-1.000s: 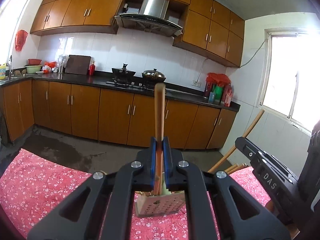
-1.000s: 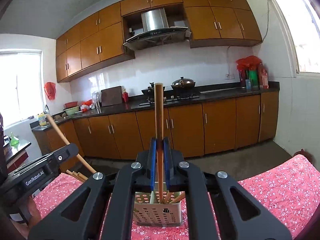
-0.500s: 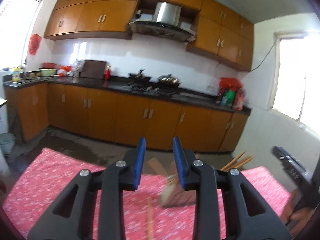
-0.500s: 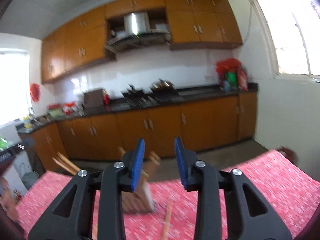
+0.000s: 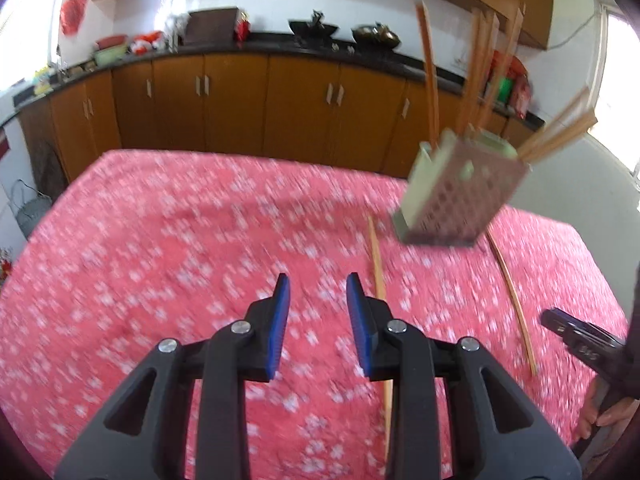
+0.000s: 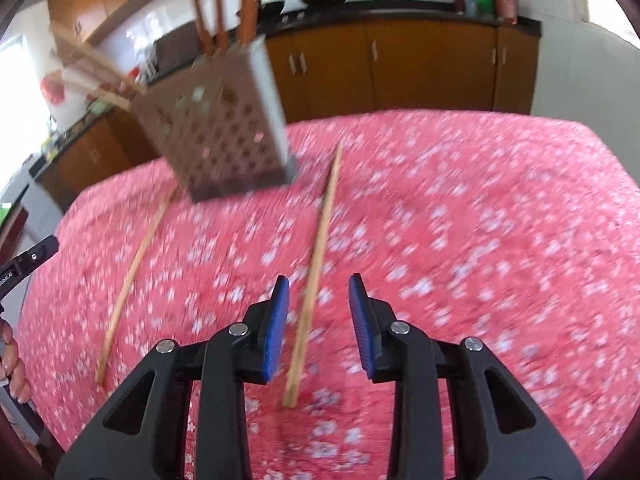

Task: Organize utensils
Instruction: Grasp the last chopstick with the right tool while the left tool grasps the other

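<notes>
A perforated utensil holder stands on the red floral tablecloth with several wooden chopsticks in it; it also shows in the right wrist view. Two loose chopsticks lie on the cloth: one just right of my left gripper, one farther right. In the right wrist view one chopstick runs between the fingers of my right gripper, below them on the cloth, and another lies to the left. Both grippers are open and empty.
Wooden kitchen cabinets and a dark counter with pots stand beyond the table's far edge. The other gripper and a hand show at the right edge of the left wrist view. Both views are motion-blurred.
Both grippers were each shut on an upright chopstick over the holder, then opened. Both have since pulled back and tilted down toward the cloth.
</notes>
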`<control>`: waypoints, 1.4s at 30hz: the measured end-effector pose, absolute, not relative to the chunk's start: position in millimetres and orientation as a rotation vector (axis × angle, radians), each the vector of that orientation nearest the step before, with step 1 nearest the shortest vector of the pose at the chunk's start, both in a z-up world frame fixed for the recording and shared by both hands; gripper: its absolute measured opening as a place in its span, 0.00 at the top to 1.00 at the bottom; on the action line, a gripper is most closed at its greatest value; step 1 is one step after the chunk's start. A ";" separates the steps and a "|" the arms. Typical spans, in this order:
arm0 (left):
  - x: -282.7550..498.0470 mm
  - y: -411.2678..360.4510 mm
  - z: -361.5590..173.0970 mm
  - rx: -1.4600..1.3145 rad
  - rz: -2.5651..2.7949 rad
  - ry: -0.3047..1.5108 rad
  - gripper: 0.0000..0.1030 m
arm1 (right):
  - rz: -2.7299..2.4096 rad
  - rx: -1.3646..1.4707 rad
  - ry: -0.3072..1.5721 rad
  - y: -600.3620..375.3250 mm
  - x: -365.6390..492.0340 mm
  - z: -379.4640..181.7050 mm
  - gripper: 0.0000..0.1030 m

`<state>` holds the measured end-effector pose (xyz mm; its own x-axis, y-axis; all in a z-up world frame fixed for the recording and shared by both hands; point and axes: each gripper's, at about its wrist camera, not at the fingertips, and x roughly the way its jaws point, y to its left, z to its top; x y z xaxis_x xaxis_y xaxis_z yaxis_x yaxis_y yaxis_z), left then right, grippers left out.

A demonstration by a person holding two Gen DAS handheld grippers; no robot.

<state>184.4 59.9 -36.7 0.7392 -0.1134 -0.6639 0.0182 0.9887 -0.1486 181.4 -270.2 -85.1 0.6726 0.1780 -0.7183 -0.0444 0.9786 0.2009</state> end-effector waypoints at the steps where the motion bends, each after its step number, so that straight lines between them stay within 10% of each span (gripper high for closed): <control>1: 184.0 55.8 -41.6 -0.137 -0.088 0.750 0.70 | 0.128 0.164 0.837 -266.1 180.8 -92.5 0.69; 9: 184.3 31.6 -67.2 -0.113 -0.147 0.816 0.71 | 0.081 0.122 0.870 -260.4 188.9 -104.2 0.92; 17: 188.9 5.6 -86.2 -0.048 -0.172 0.873 0.73 | 0.011 0.188 0.863 -293.0 190.0 -102.8 0.93; 22: 194.0 -1.7 -96.8 0.017 -0.129 0.891 0.91 | 0.015 0.168 0.860 -291.4 187.4 -102.0 0.93; 42: 241.7 66.9 -97.8 -0.058 0.019 0.886 0.86 | -0.022 0.097 0.847 -297.3 210.7 -105.0 0.92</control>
